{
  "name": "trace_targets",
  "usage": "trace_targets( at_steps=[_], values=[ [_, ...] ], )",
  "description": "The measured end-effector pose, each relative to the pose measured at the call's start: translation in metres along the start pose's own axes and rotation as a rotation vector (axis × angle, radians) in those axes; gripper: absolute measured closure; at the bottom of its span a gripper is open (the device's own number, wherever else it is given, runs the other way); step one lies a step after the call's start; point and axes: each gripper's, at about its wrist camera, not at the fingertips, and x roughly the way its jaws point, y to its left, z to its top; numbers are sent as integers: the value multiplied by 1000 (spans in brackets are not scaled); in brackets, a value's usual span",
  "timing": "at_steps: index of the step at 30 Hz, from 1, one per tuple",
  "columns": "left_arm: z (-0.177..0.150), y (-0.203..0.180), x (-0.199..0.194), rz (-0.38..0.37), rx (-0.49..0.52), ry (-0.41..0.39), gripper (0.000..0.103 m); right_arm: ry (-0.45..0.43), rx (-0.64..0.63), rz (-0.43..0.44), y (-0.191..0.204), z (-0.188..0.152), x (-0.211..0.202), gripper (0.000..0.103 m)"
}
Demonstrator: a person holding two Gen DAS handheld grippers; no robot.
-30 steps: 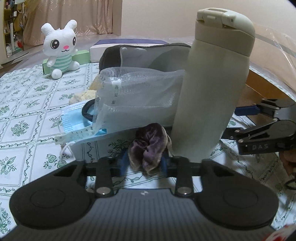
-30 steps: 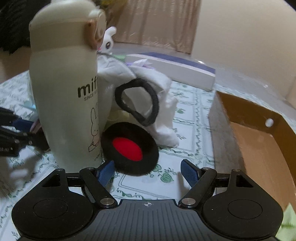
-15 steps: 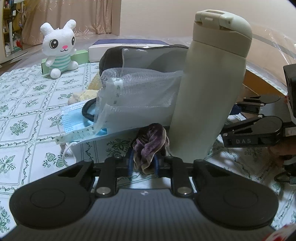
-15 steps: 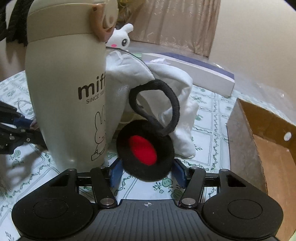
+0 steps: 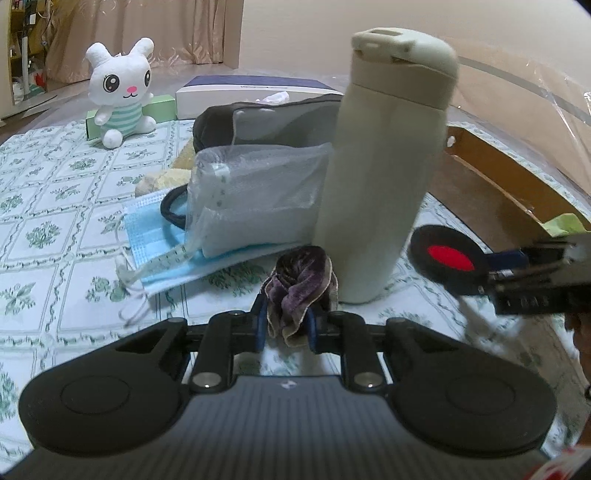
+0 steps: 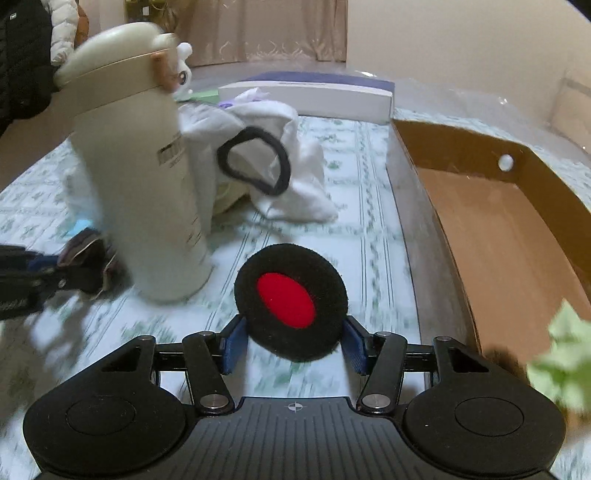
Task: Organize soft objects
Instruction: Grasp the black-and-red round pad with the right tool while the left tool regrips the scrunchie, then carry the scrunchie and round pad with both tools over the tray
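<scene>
Left fingers [image 5: 284,325] pinch the purple scrunchie [image 5: 301,282]; right fingers [image 6: 291,341] grip the black-red pad [image 6: 291,301], seemingly lifted.

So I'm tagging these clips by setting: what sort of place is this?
Most likely a home living room: a plush bunny sits on a floral tablecloth, with long curtains behind and a cardboard box alongside.

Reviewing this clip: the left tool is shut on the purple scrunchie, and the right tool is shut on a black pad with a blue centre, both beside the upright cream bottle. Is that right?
Nearly. The pad's centre is red, not blue: the right wrist view shows the right tool shut on the black pad with a red centre. The rest stands: the left tool is shut on the purple scrunchie, beside the upright cream bottle.
</scene>
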Motion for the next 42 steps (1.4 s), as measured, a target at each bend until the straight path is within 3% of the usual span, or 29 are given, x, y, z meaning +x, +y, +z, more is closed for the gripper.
trace_targets(
  at_steps=[5,8,10,12,17,25,29,32,35,39,42],
  values=[
    [-11,-7,-10,9,32,7,82,-8,-88,-5,18,-25,-22,24],
    [-15,-9,-14,16,40,-3,70,-53,-155,-14,24,-31,-28,21],
    [-14,-9,-13,19,41,-6,50,-82,-196,-21,26,-30,-28,21],
    [-13,-8,-13,6,41,-13,42,-98,-220,-14,27,-26,-26,20],
    [-9,-7,-9,-34,44,-30,42,-98,-250,9,22,-15,-5,19],
    [-6,-12,-3,-58,85,-41,47,-84,-263,74,7,-6,14,20],
    [-5,-14,0,-52,95,-29,49,-66,-232,96,-1,-2,17,37],
    [-7,-15,0,-46,105,-22,52,-58,-214,101,-6,0,17,39],
    [-7,-17,-1,-44,109,-15,59,-59,-206,91,-4,-1,15,40],
    [-6,-19,-5,-34,122,-6,79,-62,-182,73,-2,-4,8,41],
    [-5,-22,-9,-21,131,-2,85,-66,-154,58,-1,-7,-2,41]
  ],
)
